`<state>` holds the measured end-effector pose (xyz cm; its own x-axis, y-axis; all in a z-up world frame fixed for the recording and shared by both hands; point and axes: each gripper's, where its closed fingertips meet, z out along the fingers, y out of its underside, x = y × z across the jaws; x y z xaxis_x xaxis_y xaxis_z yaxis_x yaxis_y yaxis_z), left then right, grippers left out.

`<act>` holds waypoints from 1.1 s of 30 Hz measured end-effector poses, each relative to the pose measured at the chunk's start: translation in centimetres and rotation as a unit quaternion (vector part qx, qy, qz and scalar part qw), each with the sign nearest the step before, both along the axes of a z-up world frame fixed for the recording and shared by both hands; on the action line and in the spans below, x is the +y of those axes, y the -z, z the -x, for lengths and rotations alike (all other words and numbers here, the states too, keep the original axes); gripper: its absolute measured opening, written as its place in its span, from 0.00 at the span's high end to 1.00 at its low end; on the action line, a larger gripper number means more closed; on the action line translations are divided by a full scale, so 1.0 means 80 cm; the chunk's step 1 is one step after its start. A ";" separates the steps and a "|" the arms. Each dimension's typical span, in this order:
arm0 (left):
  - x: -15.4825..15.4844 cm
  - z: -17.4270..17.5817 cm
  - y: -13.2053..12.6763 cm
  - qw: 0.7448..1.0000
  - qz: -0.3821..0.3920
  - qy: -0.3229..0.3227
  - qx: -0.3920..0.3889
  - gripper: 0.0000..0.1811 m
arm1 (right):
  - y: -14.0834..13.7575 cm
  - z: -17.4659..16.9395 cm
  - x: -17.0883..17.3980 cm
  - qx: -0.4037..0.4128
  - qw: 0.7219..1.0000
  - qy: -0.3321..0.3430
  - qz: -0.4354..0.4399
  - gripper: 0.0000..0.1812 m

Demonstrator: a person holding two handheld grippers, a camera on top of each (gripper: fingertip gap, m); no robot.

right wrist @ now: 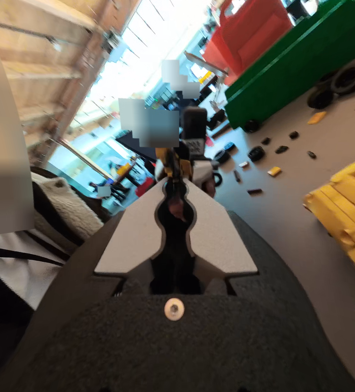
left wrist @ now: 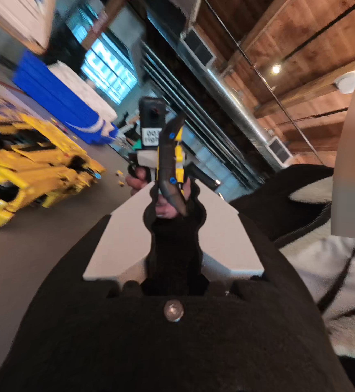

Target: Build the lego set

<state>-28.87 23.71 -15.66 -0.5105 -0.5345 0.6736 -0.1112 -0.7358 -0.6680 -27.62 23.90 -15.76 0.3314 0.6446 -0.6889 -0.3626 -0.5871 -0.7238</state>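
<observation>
A curved black and yellow lego piece (left wrist: pixel 168 161) with blue pins stands upright between the fingertips of my left gripper (left wrist: pixel 173 186). Its jaws are apart and a gap shows on the right side of the piece. My right gripper (right wrist: pixel 174 180) is shut on the same piece (right wrist: pixel 172 163) at its fingertips. In the left wrist view the right gripper's white body (left wrist: pixel 144 159) sits just behind the piece, with a hand on it. The large yellow lego car (left wrist: pixel 23 161) lies on the grey table to the left; it also shows in the right wrist view (right wrist: pixel 346 222).
Loose black wheels (right wrist: pixel 256 153) and small yellow (right wrist: pixel 274 170) and black parts lie scattered on the table. A green box (right wrist: pixel 289 74) and a red one (right wrist: pixel 246 36) stand at the back. A blue box (left wrist: pixel 55 95) stands behind the car. The person's fleece (right wrist: pixel 66 207) is close. Only a small space, under 4 cm, lies between the two pairs of fingers.
</observation>
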 end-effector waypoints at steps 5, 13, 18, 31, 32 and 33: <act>-0.001 -0.001 -0.005 0.998 -0.052 -0.033 -0.010 0.78 | 0.018 0.022 -0.018 -0.100 0.994 -0.041 0.013 1.00; 0.004 -0.002 0.015 0.997 -0.057 -0.034 0.039 1.00 | 0.045 -0.021 -0.017 -0.125 0.991 0.007 0.046 1.00; 0.014 -0.012 0.026 0.996 -0.029 -0.043 0.066 0.98 | 0.115 -0.080 -0.038 -0.331 0.938 0.072 0.073 0.91; 0.043 -0.010 0.026 0.978 -0.117 -0.159 0.069 0.91 | 0.180 -0.048 -0.001 -0.516 0.842 0.075 0.139 0.84; 0.050 -0.010 0.029 0.973 -0.126 -0.179 0.079 0.86 | 0.177 -0.048 0.001 -0.500 0.851 0.077 0.139 0.85; 0.056 -0.010 0.031 0.967 -0.133 -0.197 0.088 0.83 | 0.168 -0.047 0.004 -0.470 0.868 0.085 0.135 0.86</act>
